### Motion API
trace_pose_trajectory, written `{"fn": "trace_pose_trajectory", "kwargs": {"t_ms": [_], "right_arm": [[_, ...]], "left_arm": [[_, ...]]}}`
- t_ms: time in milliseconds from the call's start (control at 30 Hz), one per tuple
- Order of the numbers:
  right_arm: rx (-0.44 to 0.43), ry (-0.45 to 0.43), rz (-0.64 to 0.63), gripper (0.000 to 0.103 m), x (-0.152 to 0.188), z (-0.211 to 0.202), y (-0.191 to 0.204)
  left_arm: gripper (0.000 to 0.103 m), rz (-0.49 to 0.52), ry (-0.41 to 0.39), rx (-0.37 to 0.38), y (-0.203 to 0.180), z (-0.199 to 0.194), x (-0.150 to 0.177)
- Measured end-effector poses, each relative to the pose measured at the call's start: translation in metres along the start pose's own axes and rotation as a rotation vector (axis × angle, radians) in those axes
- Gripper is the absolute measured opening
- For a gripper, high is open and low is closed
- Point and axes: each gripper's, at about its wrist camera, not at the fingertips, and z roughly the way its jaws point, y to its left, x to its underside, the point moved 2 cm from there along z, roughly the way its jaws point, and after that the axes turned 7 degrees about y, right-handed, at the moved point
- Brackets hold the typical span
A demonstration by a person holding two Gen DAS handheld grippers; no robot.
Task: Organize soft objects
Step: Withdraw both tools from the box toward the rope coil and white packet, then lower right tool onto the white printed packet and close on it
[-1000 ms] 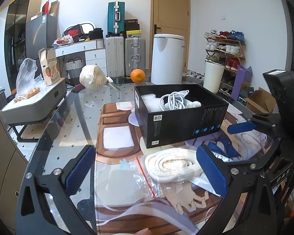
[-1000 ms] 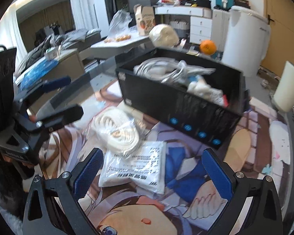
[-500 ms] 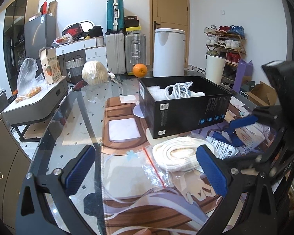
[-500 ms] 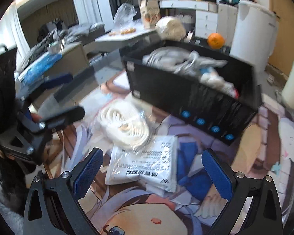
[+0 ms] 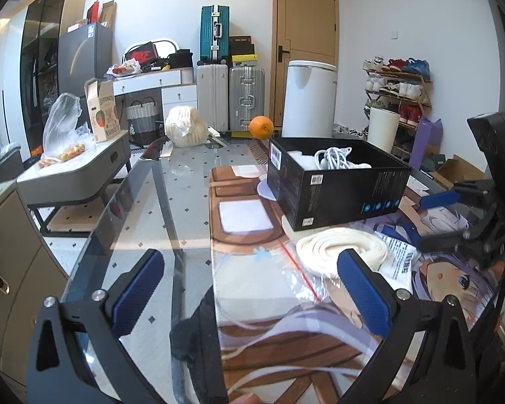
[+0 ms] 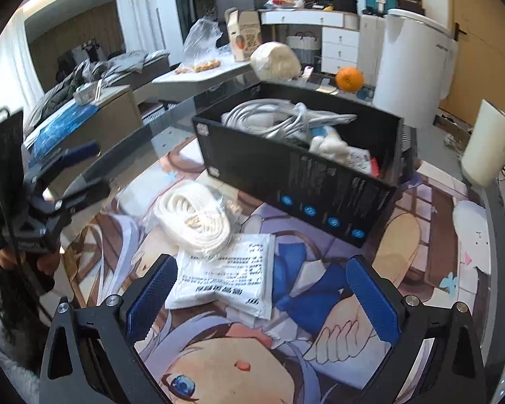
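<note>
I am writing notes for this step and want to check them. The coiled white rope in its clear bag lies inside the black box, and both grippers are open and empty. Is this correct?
Not quite. The coiled white rope lies on the mat in front of the black box, not inside it; the right wrist view shows this. The left gripper and right gripper are indeed open and empty.

L gripper [image 5: 252, 289] & R gripper [image 6: 262, 289]: fingers wide apart, empty.
</note>
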Motion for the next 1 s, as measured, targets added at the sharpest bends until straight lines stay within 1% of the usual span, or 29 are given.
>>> {"fn": "trace_pose_trajectory", "kwargs": {"t_ms": [133,200,333,367,567,733,900,1000], "right_arm": [[-0.001,-0.079,0.055,0.102,-0.006,-0.016,-0.011],[-0.001,-0.095,0.071,0.102,-0.008,-0.022,-0.014],[0.009,-0.047,0.037,0.102,-0.004,-0.015,-0.009],[0.003,-0.023,0.025,0.102,-0.002,-0.009,-0.005],[-0.020,0.052,-0.013,0.102,0.010,0.016,0.013],[-0.021,0.070,-0.023,0.102,0.009,0.026,0.025],[0.013,0.094,-0.043,0.102,0.008,0.038,0.034],[0.052,0.098,-0.038,0.102,0.006,0.041,0.034]], "left_arm": [[0.103,-0.016,-0.002,-0.003,0.006,-0.001,0.005],[0.103,-0.030,0.002,0.010,0.008,-0.001,0.006],[0.103,-0.022,0.017,0.026,0.002,0.002,0.010],[0.103,-0.016,0.022,0.027,0.000,0.004,0.010],[0.103,0.015,0.048,0.027,-0.010,0.005,0.012],[0.103,0.010,0.075,0.029,-0.012,0.011,0.015],[0.103,0.015,0.097,0.029,-0.015,0.013,0.017],[0.103,0.013,0.103,0.030,-0.015,0.014,0.016]]}}
